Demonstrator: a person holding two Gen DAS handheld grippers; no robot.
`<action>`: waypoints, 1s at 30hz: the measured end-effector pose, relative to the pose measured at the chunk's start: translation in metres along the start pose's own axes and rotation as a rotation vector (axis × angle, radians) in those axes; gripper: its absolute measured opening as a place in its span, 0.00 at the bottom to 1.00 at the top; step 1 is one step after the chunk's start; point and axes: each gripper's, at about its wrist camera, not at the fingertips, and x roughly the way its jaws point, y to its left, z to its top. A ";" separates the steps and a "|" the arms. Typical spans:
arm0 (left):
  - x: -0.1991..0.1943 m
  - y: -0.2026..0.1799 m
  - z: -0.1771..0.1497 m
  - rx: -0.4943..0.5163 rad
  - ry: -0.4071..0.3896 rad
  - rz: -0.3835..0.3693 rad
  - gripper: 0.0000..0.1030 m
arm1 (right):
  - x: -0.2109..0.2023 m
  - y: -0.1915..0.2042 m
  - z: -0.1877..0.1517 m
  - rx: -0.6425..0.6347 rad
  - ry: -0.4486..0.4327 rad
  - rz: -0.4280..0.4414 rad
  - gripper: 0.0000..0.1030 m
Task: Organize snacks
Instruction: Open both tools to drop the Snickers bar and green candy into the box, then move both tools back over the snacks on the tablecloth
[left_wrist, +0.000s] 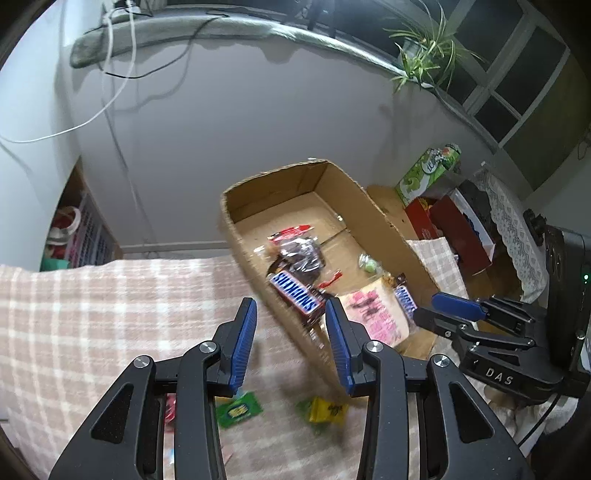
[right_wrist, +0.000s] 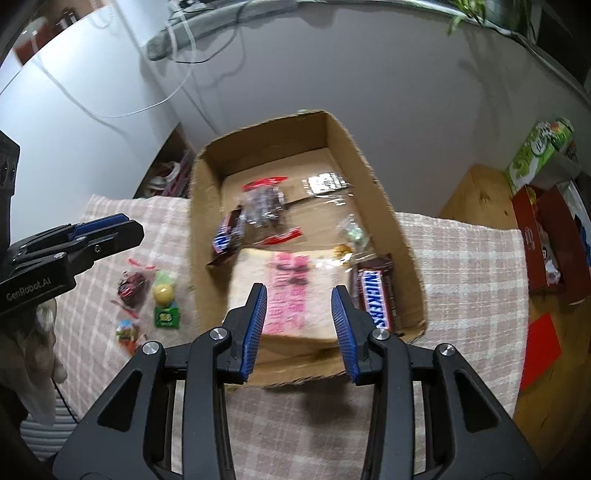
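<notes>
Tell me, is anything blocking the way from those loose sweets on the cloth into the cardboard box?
Only the cardboard box's own side wall stands between them; the loose sweets lie on the cloth just left of it. The top is open, so they must be lifted over. The left gripper is open and empty above them.

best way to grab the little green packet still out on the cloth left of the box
Take the green packet by its two long edges, coming straight down from above. It lies flat on the checked cloth, so nothing can slide under it. Mind the yellow round sweet right at its far end; the left hand-held gripper is nearest.
</notes>
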 end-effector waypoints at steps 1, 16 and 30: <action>-0.005 0.003 -0.003 0.000 -0.003 0.004 0.36 | -0.002 0.003 -0.001 -0.006 -0.002 0.009 0.37; -0.055 0.071 -0.080 -0.120 0.025 0.064 0.37 | -0.002 0.084 -0.034 -0.153 0.045 0.150 0.50; -0.018 0.067 -0.132 -0.156 0.122 0.061 0.43 | 0.065 0.127 -0.037 -0.155 0.164 0.149 0.50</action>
